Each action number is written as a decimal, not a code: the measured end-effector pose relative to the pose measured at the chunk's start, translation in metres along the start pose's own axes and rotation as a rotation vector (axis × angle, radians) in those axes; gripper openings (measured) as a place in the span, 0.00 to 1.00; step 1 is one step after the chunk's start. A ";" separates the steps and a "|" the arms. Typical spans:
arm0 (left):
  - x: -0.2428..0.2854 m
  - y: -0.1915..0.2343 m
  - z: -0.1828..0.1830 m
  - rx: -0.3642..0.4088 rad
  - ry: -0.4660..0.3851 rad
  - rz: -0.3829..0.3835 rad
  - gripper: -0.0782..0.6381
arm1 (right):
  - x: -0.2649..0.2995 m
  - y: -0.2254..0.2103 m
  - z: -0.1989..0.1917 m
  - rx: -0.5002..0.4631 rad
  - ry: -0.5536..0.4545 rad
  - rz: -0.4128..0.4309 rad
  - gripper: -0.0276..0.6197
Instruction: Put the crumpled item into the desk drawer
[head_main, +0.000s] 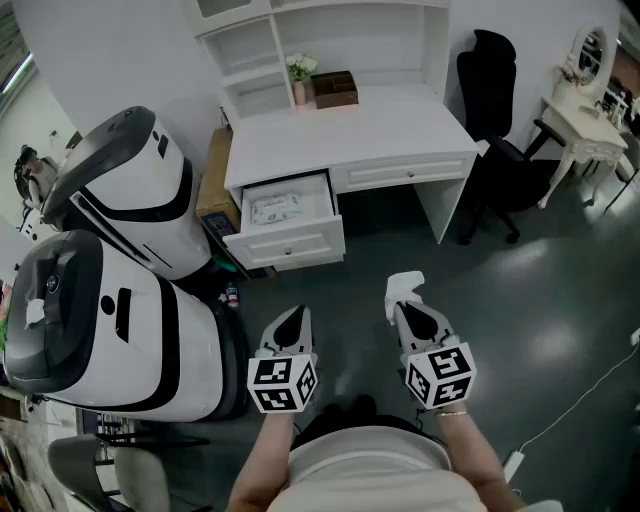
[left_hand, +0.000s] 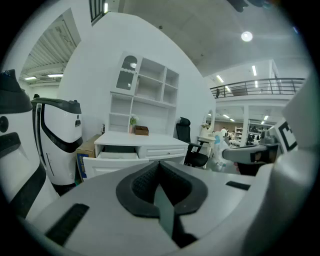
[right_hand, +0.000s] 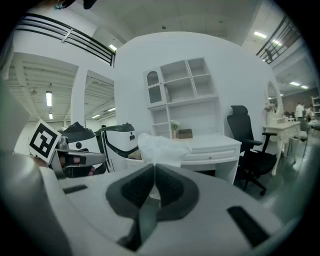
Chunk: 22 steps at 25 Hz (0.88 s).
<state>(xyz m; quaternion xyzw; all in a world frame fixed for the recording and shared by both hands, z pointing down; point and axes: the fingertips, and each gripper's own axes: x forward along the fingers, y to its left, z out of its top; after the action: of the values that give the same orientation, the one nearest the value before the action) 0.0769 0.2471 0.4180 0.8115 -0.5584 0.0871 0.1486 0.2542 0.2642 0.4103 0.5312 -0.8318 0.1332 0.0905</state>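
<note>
Closest to us are our two arms and our pale top at the bottom of the head view. In our left hand we hold the left gripper (head_main: 293, 318). Its two jaws are pressed together with nothing between them. In our right hand we hold the right gripper (head_main: 408, 308). Its jaws are squeezed tight on the crumpled white thing (head_main: 405, 284), which sticks up past the tips. Both grippers hang over the dark floor (head_main: 480, 300), side by side but not touching.

To our left stand two big white and black machines (head_main: 95, 320), one behind the other.

A bit farther on is the white desk (head_main: 350, 130). Its left drawer (head_main: 290, 242) is pulled open, and a flat white packet (head_main: 275, 208) lies inside. The crumpled white thing is well apart from the drawer. A cardboard box (head_main: 214, 180) sits just beside the desk, on its left.

At the back of the desk are a little plant (head_main: 300, 72) and a brown box (head_main: 335, 88), under white shelves (head_main: 250, 45). A black chair (head_main: 495, 110) stands to the right of the desk.
</note>
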 end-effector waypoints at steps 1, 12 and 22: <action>0.000 0.000 0.000 0.000 0.000 0.002 0.10 | 0.000 0.000 0.001 0.001 -0.003 0.002 0.06; 0.004 -0.001 -0.004 -0.005 0.008 0.011 0.10 | 0.003 -0.002 0.001 0.017 -0.020 0.017 0.07; 0.006 -0.003 -0.002 0.004 0.011 0.035 0.10 | 0.007 -0.011 0.008 0.024 -0.033 0.024 0.07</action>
<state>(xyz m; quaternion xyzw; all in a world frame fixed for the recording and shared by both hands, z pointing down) 0.0816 0.2436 0.4214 0.8014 -0.5714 0.0952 0.1486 0.2614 0.2512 0.4065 0.5246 -0.8377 0.1355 0.0686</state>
